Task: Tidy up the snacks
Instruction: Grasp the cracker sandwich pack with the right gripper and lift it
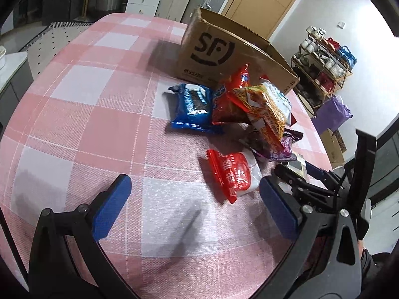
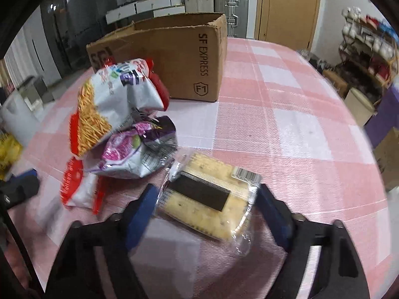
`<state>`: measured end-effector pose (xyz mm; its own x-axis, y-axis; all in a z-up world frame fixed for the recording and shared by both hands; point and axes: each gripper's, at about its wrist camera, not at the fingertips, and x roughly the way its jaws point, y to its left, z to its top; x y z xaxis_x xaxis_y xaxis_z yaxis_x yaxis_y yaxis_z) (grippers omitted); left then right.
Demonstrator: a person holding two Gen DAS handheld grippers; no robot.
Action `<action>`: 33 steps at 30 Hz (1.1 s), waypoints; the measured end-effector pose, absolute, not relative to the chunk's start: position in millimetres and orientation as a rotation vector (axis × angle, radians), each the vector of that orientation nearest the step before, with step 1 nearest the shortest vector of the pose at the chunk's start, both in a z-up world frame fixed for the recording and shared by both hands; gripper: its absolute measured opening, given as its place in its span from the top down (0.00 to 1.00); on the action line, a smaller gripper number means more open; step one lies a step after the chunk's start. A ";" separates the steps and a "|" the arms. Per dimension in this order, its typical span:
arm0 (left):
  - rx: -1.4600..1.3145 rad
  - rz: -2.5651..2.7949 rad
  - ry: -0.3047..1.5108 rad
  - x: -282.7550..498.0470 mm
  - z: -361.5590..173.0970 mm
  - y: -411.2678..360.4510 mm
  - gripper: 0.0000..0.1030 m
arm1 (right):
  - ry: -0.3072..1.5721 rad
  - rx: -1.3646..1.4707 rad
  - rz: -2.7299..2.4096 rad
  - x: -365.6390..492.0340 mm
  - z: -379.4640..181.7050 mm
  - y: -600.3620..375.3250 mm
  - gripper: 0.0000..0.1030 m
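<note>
Right gripper (image 2: 207, 199) clamps cracker pack (image 2: 207, 196) near cardboard box (image 2: 174, 57), likely for boxing; left gripper (image 1: 194, 199) wide open, empty.

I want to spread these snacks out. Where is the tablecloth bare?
Bare: the wide stretch left of the blue packet and cardboard box, and the cloth right of the box beyond the cracker pack. Crowded: the heaped bags in front of the box.
</note>
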<state>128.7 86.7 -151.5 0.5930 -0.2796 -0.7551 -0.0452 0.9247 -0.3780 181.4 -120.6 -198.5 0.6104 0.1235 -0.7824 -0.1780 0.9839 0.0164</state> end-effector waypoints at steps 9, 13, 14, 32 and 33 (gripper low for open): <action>-0.398 -0.134 0.933 124.1 -154.0 93.6 0.01 | 0.882 0.014 0.246 168.2 -195.0 -134.8 0.31; -0.403 -0.143 0.943 121.5 -155.1 90.9 0.01 | 0.867 0.040 0.271 158.0 -190.0 -140.2 0.31; -0.408 -0.142 0.953 121.8 -156.8 90.4 0.01 | 0.858 0.053 0.287 156.1 -187.9 -142.2 0.31; -0.311 -0.163 1.043 147.3 -162.2 33.3 0.01 | 0.734 0.216 0.355 130.4 -167.6 -189.2 0.31; -0.310 -0.165 1.057 151.5 -163.6 28.6 0.01 | 0.732 0.223 0.356 130.9 -168.1 -192.6 0.31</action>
<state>151.5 28.6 -163.6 0.4849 -0.2808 -0.8283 -0.0145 0.9443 -0.3287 130.9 -192.6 -168.1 0.6883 0.3918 -0.6106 -0.2380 0.9170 0.3201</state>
